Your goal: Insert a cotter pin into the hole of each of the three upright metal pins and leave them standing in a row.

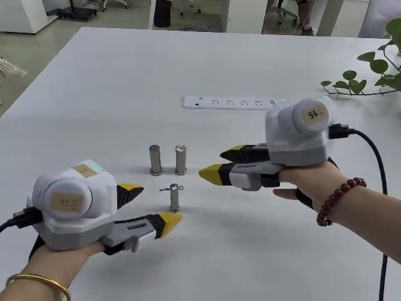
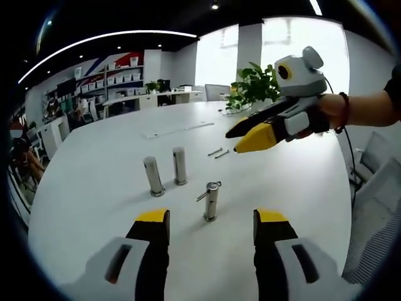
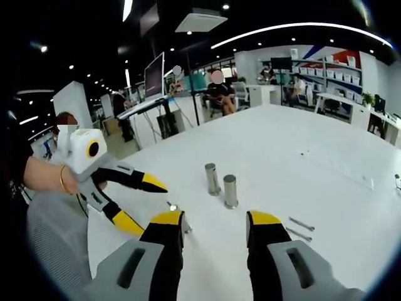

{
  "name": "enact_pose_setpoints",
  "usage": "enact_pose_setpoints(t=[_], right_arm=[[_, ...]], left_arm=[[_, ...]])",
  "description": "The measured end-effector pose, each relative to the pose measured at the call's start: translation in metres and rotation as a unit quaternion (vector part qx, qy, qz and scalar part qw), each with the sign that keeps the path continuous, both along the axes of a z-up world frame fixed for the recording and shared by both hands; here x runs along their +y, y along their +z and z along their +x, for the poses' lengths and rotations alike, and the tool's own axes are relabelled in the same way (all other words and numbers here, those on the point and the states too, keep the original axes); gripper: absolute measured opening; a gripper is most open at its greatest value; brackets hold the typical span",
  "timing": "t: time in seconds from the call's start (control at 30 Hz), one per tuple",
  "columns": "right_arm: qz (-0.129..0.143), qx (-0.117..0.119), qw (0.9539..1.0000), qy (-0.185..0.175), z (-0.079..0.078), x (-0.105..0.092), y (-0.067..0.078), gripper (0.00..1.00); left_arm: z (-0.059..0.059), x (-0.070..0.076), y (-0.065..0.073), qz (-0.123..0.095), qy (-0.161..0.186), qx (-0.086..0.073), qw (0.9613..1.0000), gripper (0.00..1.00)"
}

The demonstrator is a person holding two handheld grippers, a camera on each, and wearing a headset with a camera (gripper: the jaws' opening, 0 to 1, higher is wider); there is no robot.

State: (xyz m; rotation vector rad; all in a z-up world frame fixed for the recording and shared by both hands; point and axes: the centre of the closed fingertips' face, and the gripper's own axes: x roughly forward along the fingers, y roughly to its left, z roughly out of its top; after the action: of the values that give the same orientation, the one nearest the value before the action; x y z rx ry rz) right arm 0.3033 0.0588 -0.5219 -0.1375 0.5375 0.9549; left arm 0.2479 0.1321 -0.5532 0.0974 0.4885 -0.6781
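Two bare metal pins (image 1: 155, 160) (image 1: 180, 159) stand side by side on the white table. A third pin (image 1: 175, 198) stands nearer to me, with a cotter pin (image 1: 171, 187) through its top hole. My left gripper (image 1: 150, 205) is open just left of that third pin (image 2: 212, 200), holding nothing. To the right of the row, my right gripper (image 1: 221, 163) hovers open and empty. Two loose cotter pins (image 2: 218, 152) (image 3: 301, 223) lie beyond the pins. In the right gripper view the bare pins (image 3: 213, 179) (image 3: 230, 191) stand ahead of the jaws.
A white power strip (image 1: 232, 102) lies across the table farther back. A potted plant (image 1: 369, 75) reaches in at the right edge. Chairs, shelves and people fill the room behind the table.
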Motion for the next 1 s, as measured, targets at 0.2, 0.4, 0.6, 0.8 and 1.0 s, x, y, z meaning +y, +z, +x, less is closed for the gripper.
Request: enact_pose_setpoints(t=[0.2,0.4,0.6,0.8,1.0], right_arm=[[0.003,-0.01,0.9998,-0.015,0.016,0.01,-0.011,0.37],[0.005,-0.023,0.9996,-0.018,0.026,0.022,-0.016,0.34],[0.009,-0.03,0.9992,-0.024,0.038,0.034,-0.02,0.31],[0.01,-0.035,0.9991,-0.022,0.052,0.043,-0.03,0.27],[0.001,-0.033,0.9993,-0.018,0.056,0.048,-0.037,0.22]], left_arm=[[-0.005,0.001,0.011,-0.001,0.011,-0.013,0.9999,0.59],[-0.01,0.002,0.017,0.011,0.011,-0.024,0.9996,0.63],[-0.013,0.003,0.019,0.006,0.018,-0.026,0.9995,0.67],[-0.016,0.002,0.019,0.001,0.018,-0.022,0.9996,0.74],[-0.019,0.0,0.017,-0.005,0.013,-0.016,0.9998,0.8]])
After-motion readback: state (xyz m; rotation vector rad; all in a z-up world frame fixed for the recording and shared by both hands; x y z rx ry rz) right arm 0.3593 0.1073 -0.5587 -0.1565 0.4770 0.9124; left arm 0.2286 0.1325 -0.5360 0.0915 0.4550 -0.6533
